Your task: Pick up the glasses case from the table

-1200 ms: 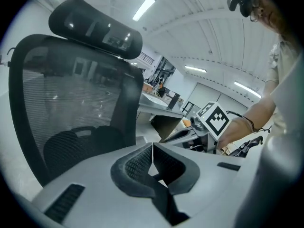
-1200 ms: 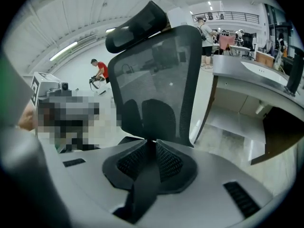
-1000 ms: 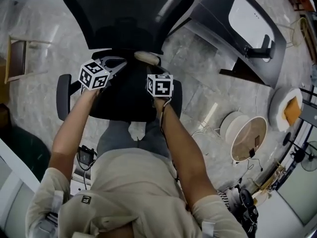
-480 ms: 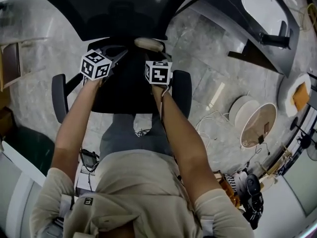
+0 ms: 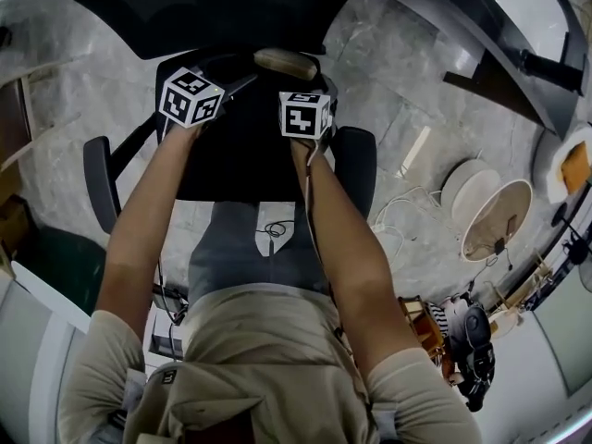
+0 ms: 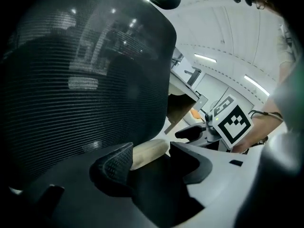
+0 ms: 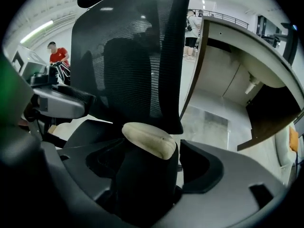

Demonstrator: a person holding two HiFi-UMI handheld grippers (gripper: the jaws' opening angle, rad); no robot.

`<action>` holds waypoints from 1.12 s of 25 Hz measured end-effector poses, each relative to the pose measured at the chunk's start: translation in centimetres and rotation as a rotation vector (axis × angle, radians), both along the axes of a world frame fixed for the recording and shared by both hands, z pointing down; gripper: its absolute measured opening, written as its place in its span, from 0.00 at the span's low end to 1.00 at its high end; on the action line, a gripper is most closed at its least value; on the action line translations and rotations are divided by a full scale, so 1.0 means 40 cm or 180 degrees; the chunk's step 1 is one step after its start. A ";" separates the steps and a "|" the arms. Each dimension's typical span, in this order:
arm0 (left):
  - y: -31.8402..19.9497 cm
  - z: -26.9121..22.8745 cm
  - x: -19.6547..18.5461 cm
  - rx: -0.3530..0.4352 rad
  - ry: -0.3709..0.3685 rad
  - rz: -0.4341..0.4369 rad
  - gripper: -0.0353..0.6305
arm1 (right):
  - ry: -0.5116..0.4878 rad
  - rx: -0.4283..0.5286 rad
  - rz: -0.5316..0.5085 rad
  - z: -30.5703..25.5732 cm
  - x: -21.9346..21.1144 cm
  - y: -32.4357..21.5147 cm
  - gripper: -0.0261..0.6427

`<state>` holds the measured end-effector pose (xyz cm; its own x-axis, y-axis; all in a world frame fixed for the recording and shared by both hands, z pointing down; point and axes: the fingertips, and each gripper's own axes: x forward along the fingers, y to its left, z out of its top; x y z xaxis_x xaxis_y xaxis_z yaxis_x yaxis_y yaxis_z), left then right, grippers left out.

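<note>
The beige oval glasses case lies on a black office chair seat, close to the backrest. Both grippers hang over the seat just short of it. The left gripper points at the case from the left. In the left gripper view its jaws are opening, and the case shows in the gap just beyond the fingertips, untouched. The right gripper points steeply down beside the case. Its jaws are opening wide, with the case between the fingers and clear of both pads.
The mesh backrest rises right behind the case. Armrests flank the seat. A grey desk stands at the right, with a cable spool and cords on the marble floor. A person in red stands far off.
Both grippers have come down toward the chair seat and closer to the case. The head view has leaned in over the chair.
</note>
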<state>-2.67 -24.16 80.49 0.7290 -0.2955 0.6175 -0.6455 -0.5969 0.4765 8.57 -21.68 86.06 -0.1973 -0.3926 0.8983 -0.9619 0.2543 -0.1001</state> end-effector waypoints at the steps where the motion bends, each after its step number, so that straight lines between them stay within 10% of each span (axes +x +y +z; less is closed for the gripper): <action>1: -0.002 0.018 0.006 -0.0006 -0.0008 0.0016 0.43 | 0.0013 -0.0019 0.0033 0.015 0.006 0.002 0.54; 12: -0.011 0.215 0.036 -0.0115 -0.0103 0.0178 0.58 | -0.0010 -0.0059 0.0318 0.151 0.025 0.005 0.54; 28: -0.032 0.383 0.065 -0.0027 -0.0019 0.0309 0.58 | 0.0158 0.0372 -0.0424 0.204 -0.030 -0.061 0.54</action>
<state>-0.07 -25.43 95.81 0.7503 -0.2184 0.6240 -0.5876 -0.6528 0.4781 7.36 -24.12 94.22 -0.2111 -0.4681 0.8581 -0.9220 0.3870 -0.0157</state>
